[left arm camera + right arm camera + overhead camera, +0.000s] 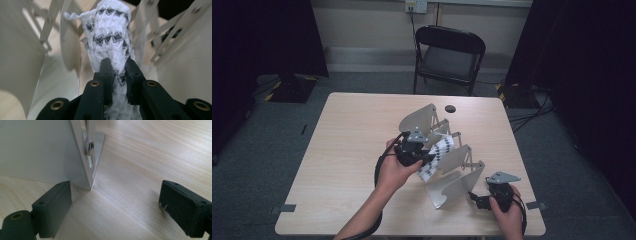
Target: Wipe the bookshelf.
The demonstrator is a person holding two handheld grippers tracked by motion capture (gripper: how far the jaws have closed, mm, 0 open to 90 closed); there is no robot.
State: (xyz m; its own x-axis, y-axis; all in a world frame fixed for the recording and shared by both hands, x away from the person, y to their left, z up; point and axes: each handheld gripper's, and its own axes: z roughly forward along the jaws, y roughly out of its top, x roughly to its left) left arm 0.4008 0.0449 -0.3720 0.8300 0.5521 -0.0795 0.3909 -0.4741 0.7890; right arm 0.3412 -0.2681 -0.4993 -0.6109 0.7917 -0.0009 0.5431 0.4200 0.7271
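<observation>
A: Item one, left gripper [117,65]. State?

B: Jaws closed tight on a white cloth [110,37] with black zigzag bands. The cloth is bunched between the two black pads and runs up and away from them. In the high view the left gripper [414,152] sits near the middle of the table [352,150], held in the person's left hand [394,172].

A: Item two, the cloth's place?

B: In the high view the cloth [437,155] hangs among the pale metal plates of a folding rack [447,185], right of the table's centre. Rack plates and thin linked bars stand on both sides of it in the left gripper view.

A: Item three, right gripper [115,200]?

B: Jaws wide apart, nothing between them but bare tabletop. The left pad [53,207] sits just beside the rack's end plate [37,150]; whether it touches, I cannot tell. In the high view the right gripper [492,197] lies near the table's front right corner.
</observation>
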